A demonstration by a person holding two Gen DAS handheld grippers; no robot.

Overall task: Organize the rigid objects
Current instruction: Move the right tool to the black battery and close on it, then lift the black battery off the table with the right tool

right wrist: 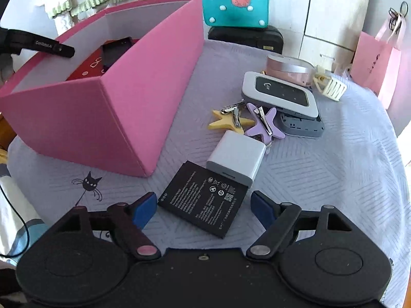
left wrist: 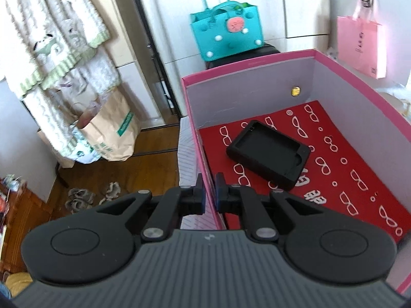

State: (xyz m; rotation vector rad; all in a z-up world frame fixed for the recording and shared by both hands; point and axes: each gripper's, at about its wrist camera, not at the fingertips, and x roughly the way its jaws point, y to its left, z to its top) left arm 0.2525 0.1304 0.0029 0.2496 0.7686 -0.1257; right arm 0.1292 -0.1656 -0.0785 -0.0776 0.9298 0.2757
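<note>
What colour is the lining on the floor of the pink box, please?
Red with white eyeglasses motifs, best seen in the left wrist view.

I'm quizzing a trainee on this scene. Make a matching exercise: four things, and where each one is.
Things:
1. black tray
2. battery
3. left hand-held gripper
4. teal bag

Places:
A. on a dark case at the back
B. clamped on the pink box wall
C. inside the pink box
D. on the cloth, between open fingers

Pairs: 1-C, 2-D, 3-B, 4-A
</note>
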